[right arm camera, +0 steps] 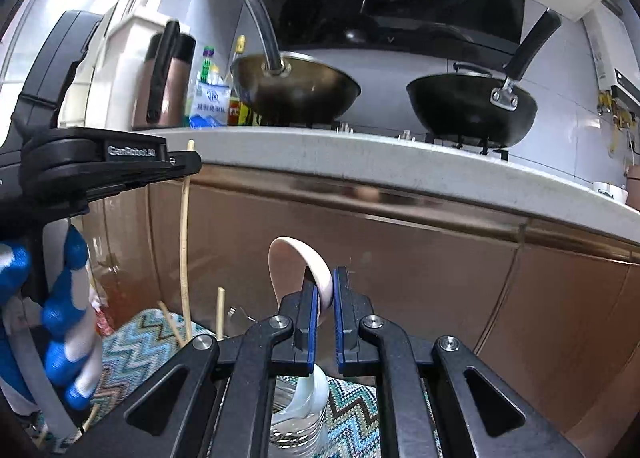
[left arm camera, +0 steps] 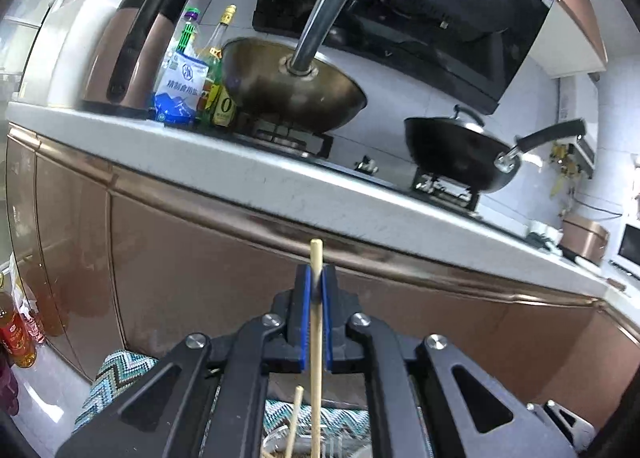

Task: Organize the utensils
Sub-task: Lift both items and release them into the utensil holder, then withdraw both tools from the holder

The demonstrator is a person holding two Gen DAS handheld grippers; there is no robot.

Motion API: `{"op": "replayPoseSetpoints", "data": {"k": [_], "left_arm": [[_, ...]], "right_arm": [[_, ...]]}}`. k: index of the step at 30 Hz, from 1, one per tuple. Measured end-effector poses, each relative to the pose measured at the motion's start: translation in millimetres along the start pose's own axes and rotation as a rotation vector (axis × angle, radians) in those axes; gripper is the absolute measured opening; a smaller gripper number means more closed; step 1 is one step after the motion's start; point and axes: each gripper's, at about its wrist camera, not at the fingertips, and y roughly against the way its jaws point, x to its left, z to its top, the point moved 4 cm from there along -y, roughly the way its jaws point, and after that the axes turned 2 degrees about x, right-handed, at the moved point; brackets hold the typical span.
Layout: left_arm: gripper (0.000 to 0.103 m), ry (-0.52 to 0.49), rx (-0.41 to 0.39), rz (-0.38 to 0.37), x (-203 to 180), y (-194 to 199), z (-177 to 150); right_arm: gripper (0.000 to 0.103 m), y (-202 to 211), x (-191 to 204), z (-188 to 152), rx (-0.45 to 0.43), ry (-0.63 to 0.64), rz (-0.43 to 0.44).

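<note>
My left gripper (left arm camera: 316,278) is shut on a light wooden chopstick (left arm camera: 316,342) and holds it upright in front of the brown cabinets. A second chopstick (left arm camera: 294,422) stands below it. My right gripper (right arm camera: 324,290) is shut on a white ceramic spoon (right arm camera: 298,270), whose end hangs over a clear glass (right arm camera: 298,430) on the zigzag mat (right arm camera: 136,346). The left gripper (right arm camera: 188,169) also shows at the left of the right wrist view, holding its chopstick (right arm camera: 185,242) upright. Another chopstick (right arm camera: 220,312) stands near it.
A white counter (left arm camera: 248,173) runs above the brown cabinet doors (left arm camera: 192,258). On it stand a brass-coloured wok (left arm camera: 292,89), a black wok (left arm camera: 460,153), a kettle (left arm camera: 136,53), bottles and a salt bag (left arm camera: 180,89). A gloved hand (right arm camera: 60,322) is at the left.
</note>
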Motion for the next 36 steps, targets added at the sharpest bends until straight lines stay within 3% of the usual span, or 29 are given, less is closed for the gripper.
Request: {"op": "replayPoseSetpoints", "data": {"k": [7, 12, 15, 17, 26, 36], "left_arm": [[0.007, -0.024, 0.005, 0.056, 12.3, -25.9, -44.0], [0.008, -0.007, 0.043, 0.048, 25.0, -17.9, -51.3], [0.021, -0.001, 0.025, 0.058, 32.8, 3.4, -39.1], [0.038, -0.005, 0.002, 0.073, 36.8, 21.8, -28.6], [0.045, -0.083, -0.039, 0.114, 49.8, 118.9, 3.7], [0.046, -0.146, 0.038, 0.188, 69.4, 200.9, -25.1]], "right_arm": [[0.010, -32.0, 8.8, -35.7, 0.058, 0.029, 0.000], [0.030, -23.4, 12.2, -45.2, 0.065, 0.031, 0.009], [0.034, -7.6, 9.1, -36.9, 0.038, 0.023, -0.004], [0.036, 3.9, 6.7, -29.0, 0.024, 0.019, -0.013], [0.041, 74.1, 7.6, -1.6, -0.027, -0.009, -0.032], [0.048, 150.5, 12.8, -8.9, 0.005, -0.089, -0.029]]}}
